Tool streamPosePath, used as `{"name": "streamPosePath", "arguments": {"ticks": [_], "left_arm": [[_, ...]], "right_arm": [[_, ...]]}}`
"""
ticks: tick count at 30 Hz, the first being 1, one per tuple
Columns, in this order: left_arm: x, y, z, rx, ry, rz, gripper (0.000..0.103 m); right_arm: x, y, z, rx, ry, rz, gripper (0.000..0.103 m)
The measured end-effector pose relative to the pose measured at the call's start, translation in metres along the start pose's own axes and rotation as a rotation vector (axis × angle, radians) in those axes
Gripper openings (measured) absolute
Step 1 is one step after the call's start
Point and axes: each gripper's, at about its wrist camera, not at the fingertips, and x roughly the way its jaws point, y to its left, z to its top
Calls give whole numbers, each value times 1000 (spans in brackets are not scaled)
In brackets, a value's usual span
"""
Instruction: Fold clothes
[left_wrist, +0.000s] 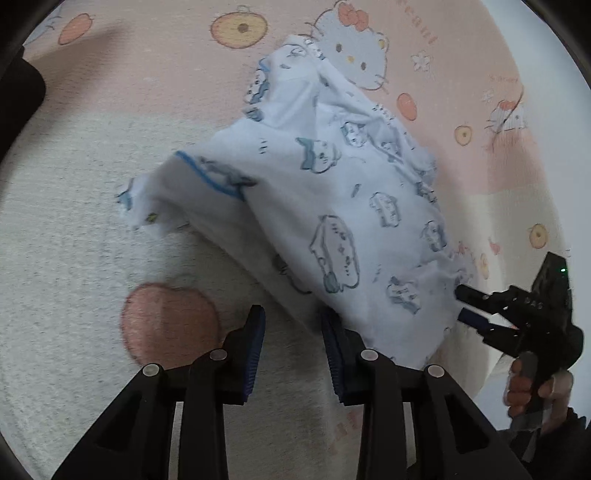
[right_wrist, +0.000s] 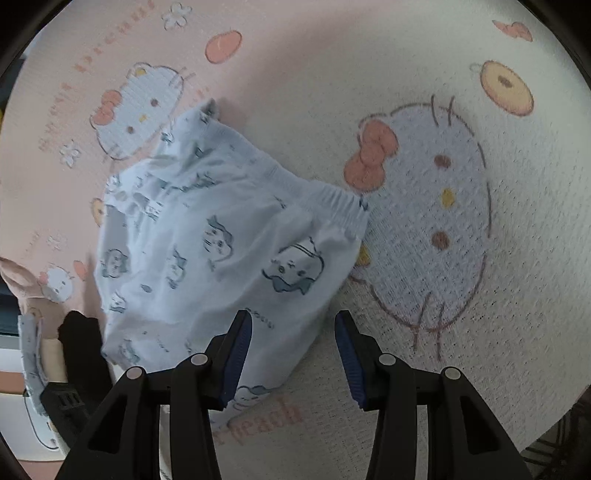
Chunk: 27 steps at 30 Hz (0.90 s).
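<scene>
The shorts (right_wrist: 207, 251) are crumpled on the rug (right_wrist: 480, 295). Both the left gripper (left_wrist: 293, 350) and right gripper (right_wrist: 293, 354) are held wide open, empty. Light, limp fabric is expected; the elastic waistband (right_wrist: 332, 203) is best gripped.

A pink and cream textured mat (right_wrist: 424, 332) printed with cartoon cats and orange fruit carries everything. On it lies 1 white crumpled garment with blue cartoon prints (right_wrist: 207, 258).

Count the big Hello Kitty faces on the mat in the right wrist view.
2. One Hello Kitty face lies upper left, partly covered by the white printed shorts; another is right of the waistband. The shorts may hide more.
</scene>
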Motion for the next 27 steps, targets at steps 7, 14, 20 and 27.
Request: {"name": "streamPosePath", "arguments": {"ticks": [7, 14, 20, 27], "left_arm": [[7, 7, 11, -91, -9, -86, 30], [9, 3, 15, -112, -14, -129, 49], [14, -7, 17, -109, -46, -105, 55], [22, -33, 18, -29, -100, 19, 55]], "right_arm": [[3, 1, 4, 15, -27, 25, 46], [7, 16, 11, -71, -61, -31, 46], [10, 25, 15, -137, -83, -67, 46], [16, 39, 18, -242, -120, -143, 46]]}}
